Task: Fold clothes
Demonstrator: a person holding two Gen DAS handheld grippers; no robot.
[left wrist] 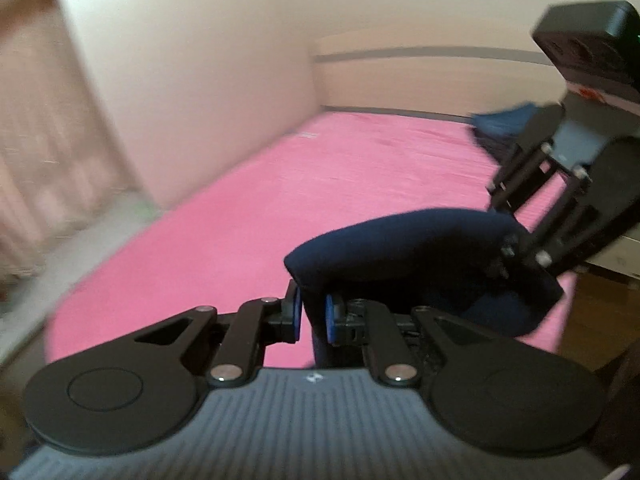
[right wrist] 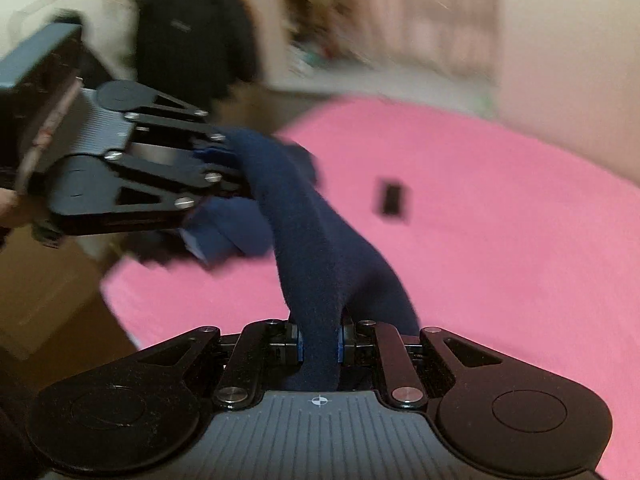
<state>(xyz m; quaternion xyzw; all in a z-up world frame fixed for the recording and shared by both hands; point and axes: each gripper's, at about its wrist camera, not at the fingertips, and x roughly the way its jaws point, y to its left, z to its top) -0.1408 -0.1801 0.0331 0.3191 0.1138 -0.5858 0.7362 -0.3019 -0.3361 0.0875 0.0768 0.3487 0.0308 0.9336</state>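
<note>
A dark navy garment (left wrist: 404, 248) hangs in the air above the pink bed (left wrist: 248, 208), stretched between my two grippers. My left gripper (left wrist: 313, 316) is shut on one end of it, blue pads pressed on the cloth. The right gripper (left wrist: 510, 246) reaches in from the upper right of the left wrist view and grips the other end. In the right wrist view my right gripper (right wrist: 320, 346) is shut on the navy garment (right wrist: 316, 248), which runs up to the left gripper (right wrist: 236, 168) at the left. A lighter blue cloth (right wrist: 224, 232) shows below that gripper.
The pink bed (right wrist: 500, 220) fills most of both views, with a small dark object (right wrist: 391, 200) lying on it. A pale wall (left wrist: 200, 80) and headboard (left wrist: 420, 76) bound the bed. Blue clothing (left wrist: 504, 120) lies at the far right. A black bag (right wrist: 192, 40) and wooden floor (right wrist: 48, 304) lie beyond the bed edge.
</note>
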